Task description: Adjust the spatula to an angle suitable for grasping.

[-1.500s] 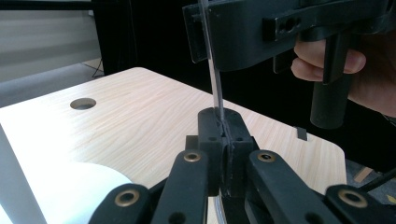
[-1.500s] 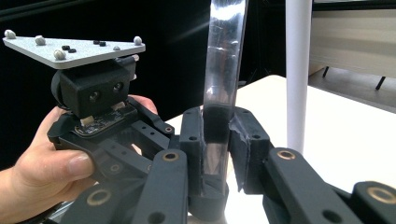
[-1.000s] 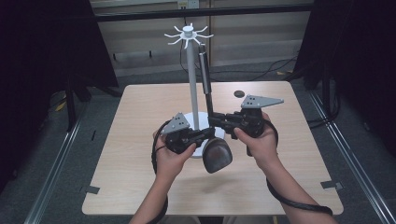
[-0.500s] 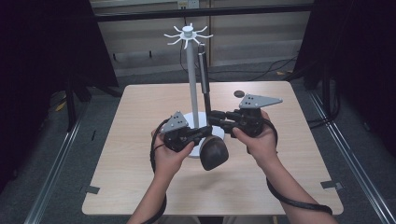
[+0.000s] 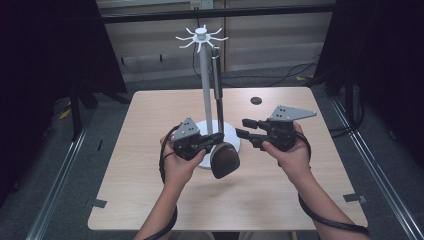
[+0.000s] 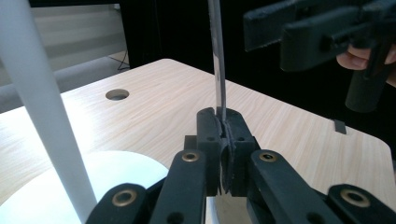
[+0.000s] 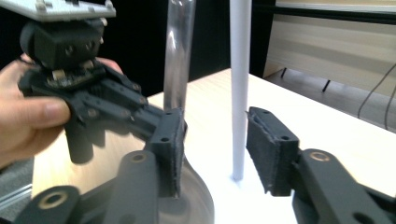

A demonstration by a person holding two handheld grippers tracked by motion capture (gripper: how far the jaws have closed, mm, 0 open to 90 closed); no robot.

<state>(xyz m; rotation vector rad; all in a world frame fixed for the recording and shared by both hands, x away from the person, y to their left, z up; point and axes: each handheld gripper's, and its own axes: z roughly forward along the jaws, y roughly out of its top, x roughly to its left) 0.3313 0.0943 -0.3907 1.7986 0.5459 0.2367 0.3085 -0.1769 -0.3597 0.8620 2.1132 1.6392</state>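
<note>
Gripping tool (image 5: 216,139) (matte black) on slim steel handle (image 5: 218,95)

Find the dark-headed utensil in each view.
High view: utensil at centre, handle upright beside the pole, dark head low by the stand's base.
Left gripper view: its thin handle rises mid-frame to the top edge.
Right gripper view: its shiny handle stands upper centre-left.
Shared landmark: white stand pole.

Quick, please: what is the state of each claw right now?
Left claw: closed, holding the spatula handle.
Right claw: open, holding nothing; its jaws have just been opening.
</note>
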